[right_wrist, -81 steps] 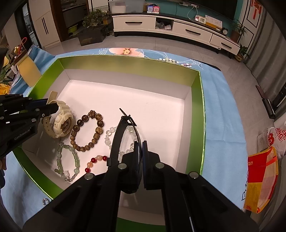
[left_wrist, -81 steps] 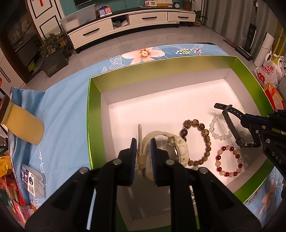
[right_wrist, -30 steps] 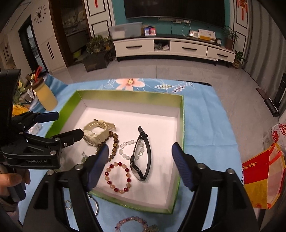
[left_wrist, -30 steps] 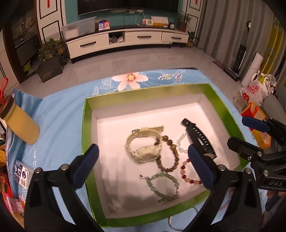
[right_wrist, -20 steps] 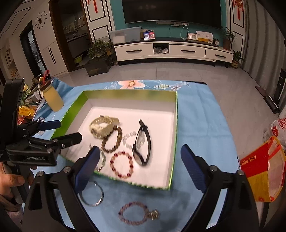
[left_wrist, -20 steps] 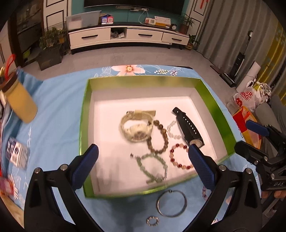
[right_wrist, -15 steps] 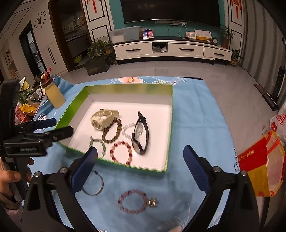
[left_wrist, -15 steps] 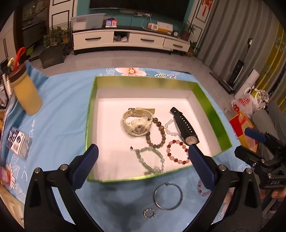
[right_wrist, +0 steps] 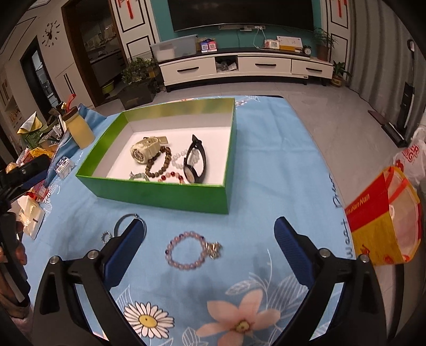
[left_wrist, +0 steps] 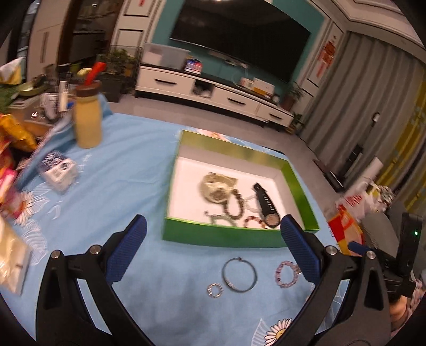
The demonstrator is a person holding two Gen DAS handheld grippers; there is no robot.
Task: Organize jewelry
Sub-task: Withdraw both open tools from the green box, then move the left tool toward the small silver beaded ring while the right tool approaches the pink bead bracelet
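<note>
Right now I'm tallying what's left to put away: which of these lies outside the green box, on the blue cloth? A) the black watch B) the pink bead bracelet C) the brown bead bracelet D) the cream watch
B: the pink bead bracelet lies on the blue cloth in front of the green box, between the open right gripper's fingers.

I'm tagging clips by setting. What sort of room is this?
Most likely a home living room: a large TV hangs on the wall above a low white media cabinet, with potted plants and curtains nearby.
</note>
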